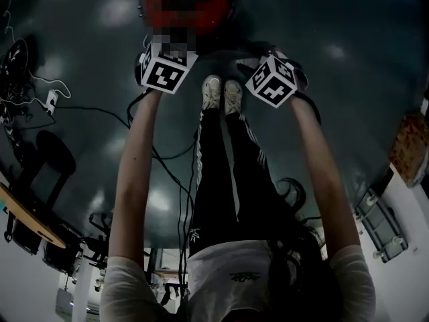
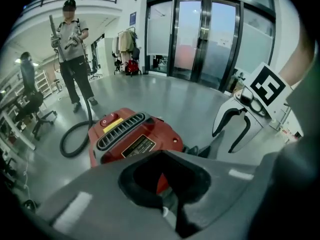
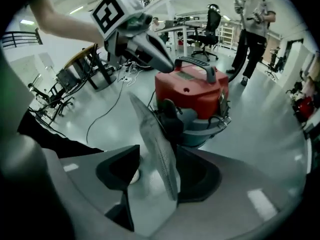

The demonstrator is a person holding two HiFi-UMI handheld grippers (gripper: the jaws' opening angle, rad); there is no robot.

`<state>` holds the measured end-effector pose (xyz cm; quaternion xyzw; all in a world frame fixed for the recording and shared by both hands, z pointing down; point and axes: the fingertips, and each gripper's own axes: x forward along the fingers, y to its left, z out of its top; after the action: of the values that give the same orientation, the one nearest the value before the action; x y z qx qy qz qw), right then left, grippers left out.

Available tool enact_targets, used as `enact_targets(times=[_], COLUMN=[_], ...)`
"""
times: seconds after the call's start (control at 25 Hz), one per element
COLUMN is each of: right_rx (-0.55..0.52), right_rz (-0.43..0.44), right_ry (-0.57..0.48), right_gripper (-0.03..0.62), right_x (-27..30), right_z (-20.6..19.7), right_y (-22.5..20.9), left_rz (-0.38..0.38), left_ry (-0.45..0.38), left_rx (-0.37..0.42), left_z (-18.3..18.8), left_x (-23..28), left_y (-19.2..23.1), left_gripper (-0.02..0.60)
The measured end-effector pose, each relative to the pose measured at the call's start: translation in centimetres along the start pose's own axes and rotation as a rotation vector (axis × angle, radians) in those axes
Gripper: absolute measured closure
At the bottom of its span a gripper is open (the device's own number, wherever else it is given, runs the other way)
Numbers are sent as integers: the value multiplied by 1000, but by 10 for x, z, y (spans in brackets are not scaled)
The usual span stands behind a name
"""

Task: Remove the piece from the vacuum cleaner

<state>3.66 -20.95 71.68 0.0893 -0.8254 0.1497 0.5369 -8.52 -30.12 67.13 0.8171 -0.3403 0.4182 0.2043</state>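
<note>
Floor (image 1: pixel 348 52), dark and glossy, fills the head view. My white shoes (image 1: pixel 222 94) stand on it just short of the red vacuum cleaner (image 1: pixel 216 9) at the top edge. My left claw (image 1: pixel 155 54) and right claw (image 1: pixel 280 62) reach forward on either side of the shoes, the left one nearest the cleaner, and thin cables (image 1: pixel 171 163) trail over the floor. In the left gripper view my left claw has its jaws pressed together at the tips, leaving only a dark padded hollow behind them through which a bit of red shows. Past it sits the cleaner, with a vent grille (image 2: pixel 120 130) and a yellow label (image 2: pixel 112 125) on top. A black hose (image 2: pixel 75 136) loops away from it toward a person (image 2: pixel 74 49) who stands near with a long wand (image 2: pixel 52 29) in hand, glass doors (image 2: pixel 210 29) behind. In the right gripper view my right claw holds the piece (image 3: pixel 156 144), a thin grey perforated panel standing tilted between the dark pads (image 3: pixel 117 169), just in front of the cleaner's grey drum (image 3: pixel 207 129). My left claw points its tips at the near end of the black handle (image 3: pixel 197 66) on top of the cleaner; I cannot tell whether they touch it.
</note>
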Motion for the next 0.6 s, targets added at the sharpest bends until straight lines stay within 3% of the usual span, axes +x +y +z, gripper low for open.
enact_targets(times=[0.12,0.32,0.4,0.48,0.6], right_rx=[-41,-57,-72,-84,-90], right_rz=[12,24,19,23,6], right_ry=[40,102,140,178,183], right_gripper=[338,341,409,551,559], right_x=[16,42,49,54,53], right_z=[0,-6,-11,-14,-15], right_y=[-1,-2,-2,2,6], left_rz=[-16,-11,-3,-5,-17], left_ry=[45,32,41,43,39], left_rx=[12,13,39,43,24], left_z=[-6,-9,-8,-8,-7], left_x=[11,14,14,13,12], left_y=[-1,-4,-5,-4,-4], left_gripper=[580,580,580,580,580])
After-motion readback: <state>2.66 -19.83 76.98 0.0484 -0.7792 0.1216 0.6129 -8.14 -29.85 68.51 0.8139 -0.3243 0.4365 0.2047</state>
